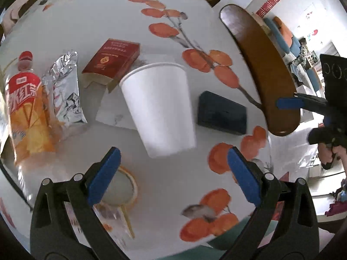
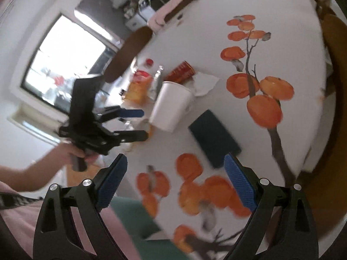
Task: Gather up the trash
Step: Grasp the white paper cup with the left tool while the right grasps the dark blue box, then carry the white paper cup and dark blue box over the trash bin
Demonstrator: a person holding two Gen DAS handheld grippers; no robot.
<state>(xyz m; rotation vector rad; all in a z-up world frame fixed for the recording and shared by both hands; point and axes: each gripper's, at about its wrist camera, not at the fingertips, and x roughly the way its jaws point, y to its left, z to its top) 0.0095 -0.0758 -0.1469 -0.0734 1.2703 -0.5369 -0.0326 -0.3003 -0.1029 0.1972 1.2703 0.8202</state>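
Left wrist view: left gripper (image 1: 173,173) hangs over a white table (image 1: 86,21) printed with orange fruit; its jaws stand wide with nothing between them.
Paper cup (image 1: 159,107): white, empty-handed of any grip, at twelve o'clock just beyond the fingertips, apart from both pads, rim toward the far side.
Red box (image 1: 111,59): at eleven o'clock behind the cup, its flap end beside the cup's rim.
Foil wrapper (image 1: 65,91): crumpled, at ten o'clock, left of the cup.
Bottle (image 1: 27,106): red cap, orange label, at nine o'clock, beside the wrapper.
Dark box (image 1: 222,112): at one o'clock, just right of the cup.
Napkin (image 1: 112,112): white sheet under the cup and the red box.
Right wrist view: right gripper (image 2: 175,179) also spread wide, holding nothing; picture blurred.
Trash from this side: dark box (image 2: 213,137) at twelve o'clock nearest the fingertips, cup (image 2: 171,106) beyond it at eleven.
Person's hand (image 2: 76,153): at nine o'clock, grasping the left gripper's handle.
Chair back (image 1: 260,69): brown, at two o'clock past the table edge.
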